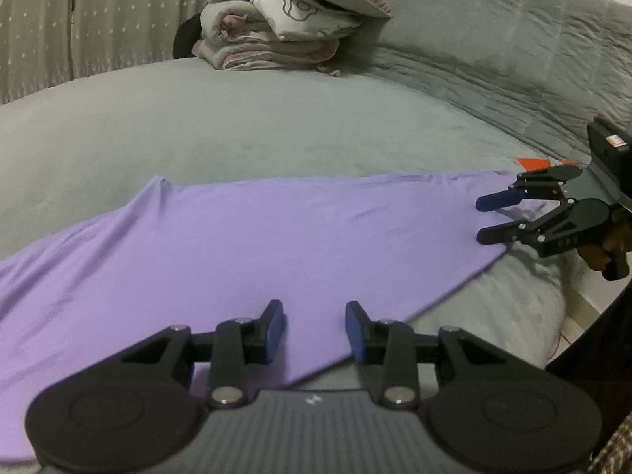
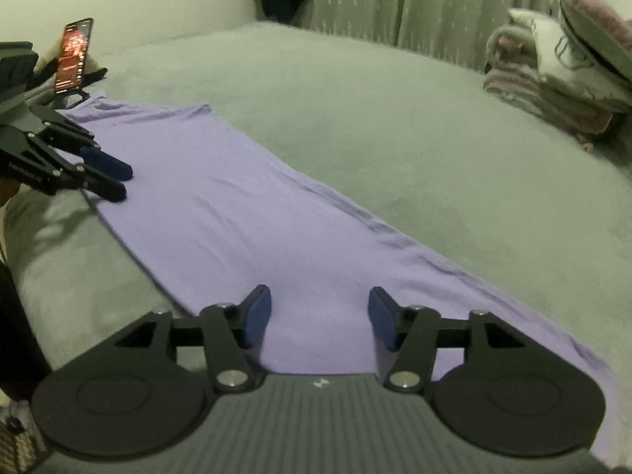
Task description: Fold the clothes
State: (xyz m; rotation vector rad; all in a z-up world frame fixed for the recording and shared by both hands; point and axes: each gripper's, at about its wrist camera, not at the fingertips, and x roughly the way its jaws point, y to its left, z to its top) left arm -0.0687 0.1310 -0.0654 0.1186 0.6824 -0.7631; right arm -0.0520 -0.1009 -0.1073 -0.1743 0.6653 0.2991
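A lilac garment (image 1: 245, 233) lies flat as a long folded strip on the grey bed (image 1: 237, 126); it also shows in the right wrist view (image 2: 245, 221). My left gripper (image 1: 315, 330) is open, its jaws apart just above the garment's near edge. My right gripper (image 2: 320, 322) is open over the garment's other end. In the left wrist view the right gripper (image 1: 482, 219) shows at the far right, open, over the cloth's corner. In the right wrist view the left gripper (image 2: 122, 183) shows at the left, open, above the cloth. Neither holds anything.
A pile of folded bedding and a pillow (image 1: 288, 19) sits at the back of the bed; it also shows in the right wrist view (image 2: 565, 67). A lit phone on a stand (image 2: 73, 55) is beyond the garment's far end. Curtains (image 2: 414, 4) hang behind. The bed edge runs along my side.
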